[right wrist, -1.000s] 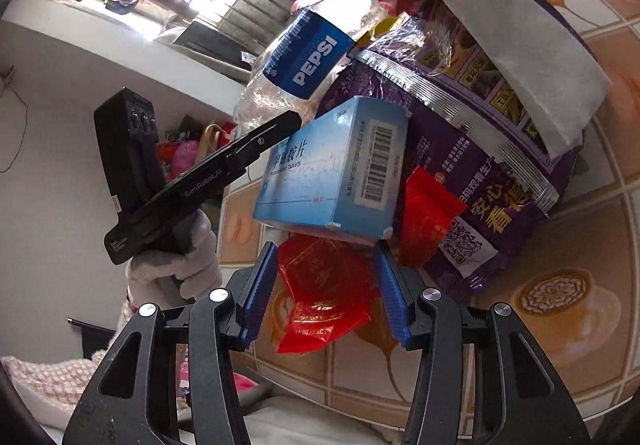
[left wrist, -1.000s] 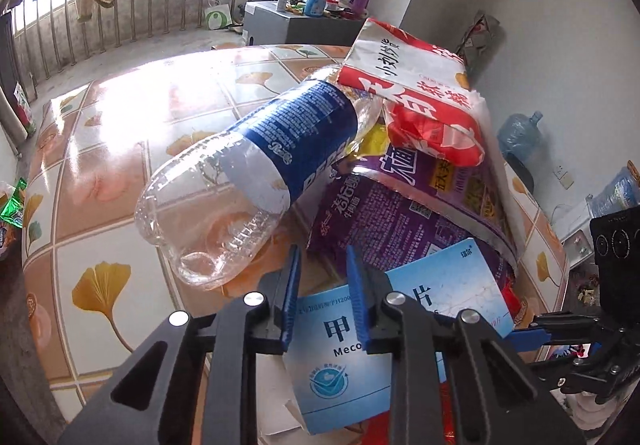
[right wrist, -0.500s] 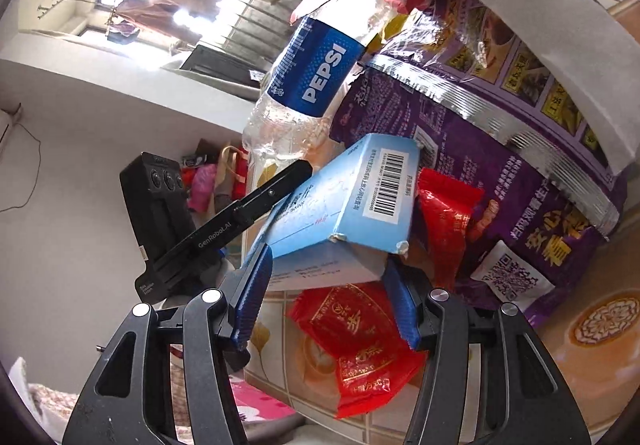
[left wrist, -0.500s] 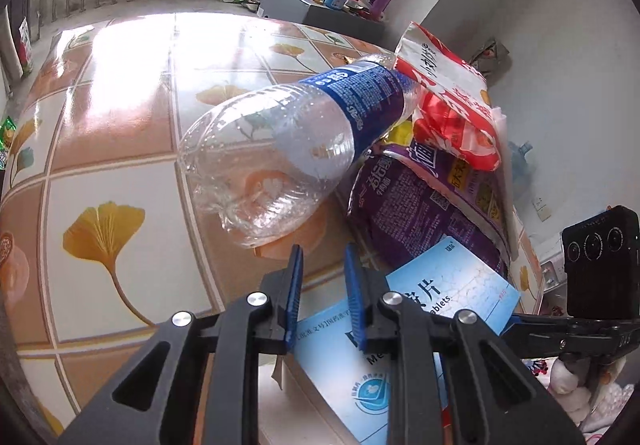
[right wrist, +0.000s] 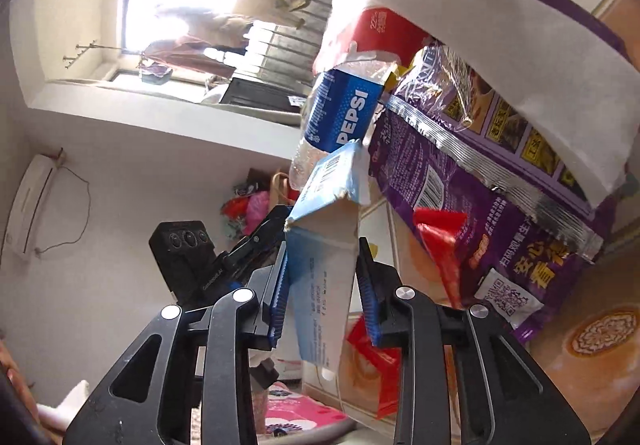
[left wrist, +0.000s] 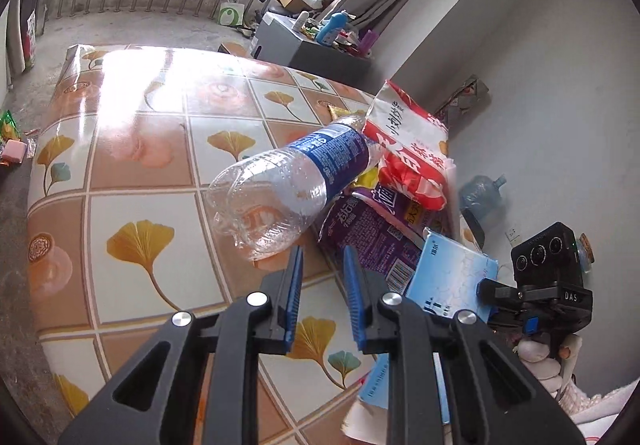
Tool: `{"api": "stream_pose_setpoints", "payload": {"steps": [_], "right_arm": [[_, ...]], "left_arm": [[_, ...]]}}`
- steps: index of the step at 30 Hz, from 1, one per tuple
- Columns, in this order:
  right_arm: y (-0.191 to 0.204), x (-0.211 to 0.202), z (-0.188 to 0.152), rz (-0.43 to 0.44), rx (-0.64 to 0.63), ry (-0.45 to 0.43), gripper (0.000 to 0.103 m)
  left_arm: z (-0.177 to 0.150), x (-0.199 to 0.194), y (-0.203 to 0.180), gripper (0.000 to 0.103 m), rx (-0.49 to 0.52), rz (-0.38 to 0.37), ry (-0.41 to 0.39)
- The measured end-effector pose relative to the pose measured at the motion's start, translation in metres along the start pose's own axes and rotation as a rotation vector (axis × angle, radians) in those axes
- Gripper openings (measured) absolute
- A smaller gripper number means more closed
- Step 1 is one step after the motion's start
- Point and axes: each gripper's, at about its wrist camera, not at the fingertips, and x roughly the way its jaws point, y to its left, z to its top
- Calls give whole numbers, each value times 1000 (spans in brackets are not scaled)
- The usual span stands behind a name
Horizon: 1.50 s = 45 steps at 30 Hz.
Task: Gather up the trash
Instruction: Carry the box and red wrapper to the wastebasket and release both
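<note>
Right wrist view shows right gripper [right wrist: 322,285] fingers clamping the opened blue box [right wrist: 320,285]; left gripper [left wrist: 322,297] fingers narrowly apart, empty.

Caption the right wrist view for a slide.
Right tool clamps a blue carton beside a Pepsi bottle and purple snack bag.

A: Where does the left wrist view look from?

B: From above the tiled tabletop [left wrist: 132,181], tilted down along its fingers, facing the barred window at the frame's top. The clear bottle [left wrist: 288,185] lies near, at centre.

A: And the right wrist view?

B: Low and very close, rolled sideways, with the window upper left. The blue box [right wrist: 320,269] fills its lower centre.

A: What do they share?

B: That bottle [right wrist: 340,117], the box [left wrist: 448,277], the purple bag [left wrist: 372,241] [right wrist: 480,213], and each other's gripper camera.
</note>
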Motion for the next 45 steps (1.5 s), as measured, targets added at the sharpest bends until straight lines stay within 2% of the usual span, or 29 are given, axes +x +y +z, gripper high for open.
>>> {"api": "stream_pose_setpoints", "payload": {"steps": [3,7,11,17,20,23,27,30,31,35,37,41,45], "right_arm": [[1,-23,-6,14,-28,1,28],[1,-45,-12,30,-36,-28,27],[-5,-62,-17,69,-16,-68,27],[-25,-66,-25,-2,29,-87,27],[-41,-63,-28,-69,57,-83,28],[-53,-57,-28,-63,91,-85,27],[-57,-50,-22,-59,98,-97,27],[-67,-62,-23,-60,94,-102,27],[-68,-60,-22,-57,97,-104,27],[-72,-62,-21,-40,94,-107,27],[-69,-62,-21,-29,82,-107,27],[-58,-75,-23,-3,49,-125,26],[-47,-101,-21,36,18,-188,26]], "left_arm": [[-4,1,-3,20,-14,-37,45],[-20,12,-11,20,-10,-79,146],[-40,29,-24,28,-6,-109,239],[-68,58,-47,37,13,-147,379],[-72,61,-58,39,42,-140,380],[-76,62,-67,40,89,-120,388],[-84,63,-83,40,150,-133,432],[-90,64,-92,40,174,-134,436],[-92,66,-96,39,177,-135,436],[-97,72,-106,11,201,-98,440],[-98,72,-108,3,208,-88,438],[-93,63,-117,1,231,-84,423],[-78,54,-134,1,254,-106,398]]}}
